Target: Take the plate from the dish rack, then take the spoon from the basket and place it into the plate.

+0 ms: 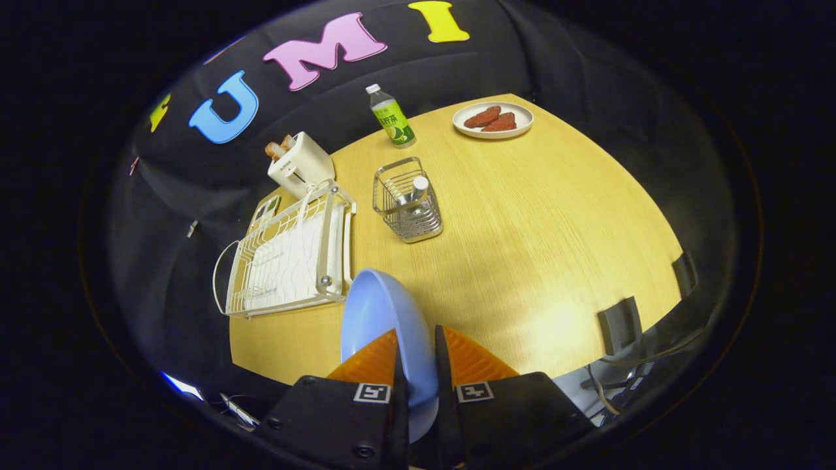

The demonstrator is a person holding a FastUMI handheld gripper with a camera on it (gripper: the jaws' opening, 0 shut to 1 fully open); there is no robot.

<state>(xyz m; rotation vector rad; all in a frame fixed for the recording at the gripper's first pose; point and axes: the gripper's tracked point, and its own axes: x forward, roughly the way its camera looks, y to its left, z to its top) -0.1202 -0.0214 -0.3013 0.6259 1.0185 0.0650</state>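
Pinching the rim of a pale blue round plate [382,313], the tool [417,356] holds it on edge between its two fingers, above the near part of the light yellow wood-grain bench [542,222]. Just beyond the plate, to the left, sits the white wire dish rack [290,254] with a ribbed white tray under it. Further ahead and slightly right of the rack stands the small square metal wire basket [408,202]; a silvery utensil end pokes up inside it, too small to tell as a spoon for sure. Behind the rack is a white toaster [302,164] with toast in its slots. A clear bottle with a white cap and green label [390,117] stands beyond the basket; its label writing is too small to read. At the far edge lies a white plate with two reddish-brown pieces of food [493,120].
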